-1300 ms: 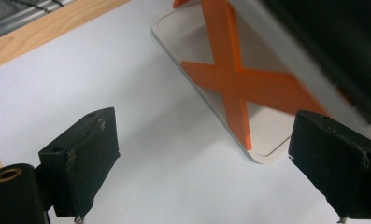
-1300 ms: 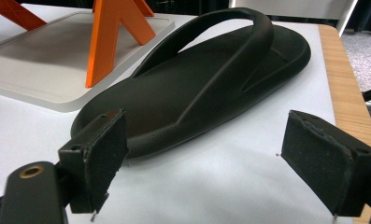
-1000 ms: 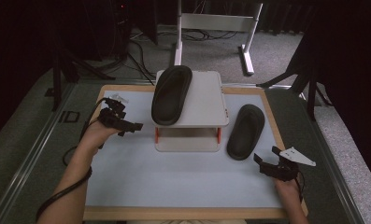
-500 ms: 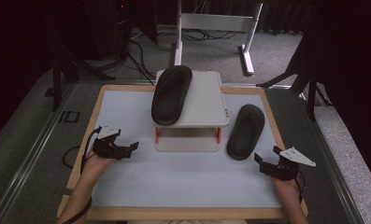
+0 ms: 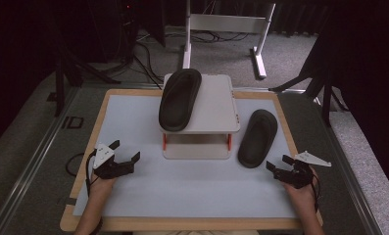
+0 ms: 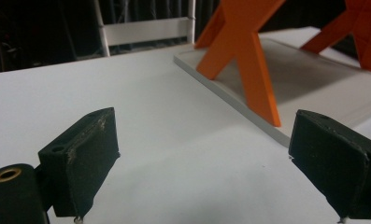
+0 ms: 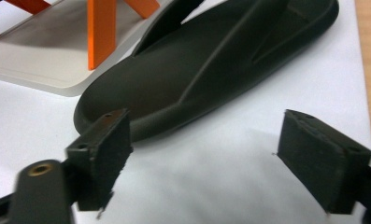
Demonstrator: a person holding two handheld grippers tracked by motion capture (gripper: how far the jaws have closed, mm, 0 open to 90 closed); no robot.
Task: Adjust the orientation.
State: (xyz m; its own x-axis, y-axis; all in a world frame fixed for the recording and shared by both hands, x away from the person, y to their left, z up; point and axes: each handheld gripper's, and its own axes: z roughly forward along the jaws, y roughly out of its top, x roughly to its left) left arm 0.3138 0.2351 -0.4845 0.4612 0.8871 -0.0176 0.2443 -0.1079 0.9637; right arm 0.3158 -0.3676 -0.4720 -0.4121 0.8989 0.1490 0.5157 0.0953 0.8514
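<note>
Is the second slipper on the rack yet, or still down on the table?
Still on the table. That slipper lies flat on the white mat, right of the rack, just ahead of the open, empty right gripper.

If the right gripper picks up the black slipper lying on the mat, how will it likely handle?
The black slipper looks moulded and foam-like, so probably light with some flex. It lies flat, so unlikely to roll or tip. Its matte surface should grip well in the right gripper, whose jaws stand open.

Dark room, grey carpet [image 5: 30, 147], white frame [image 5: 226, 29], black cables [image 5: 148, 51]
</note>
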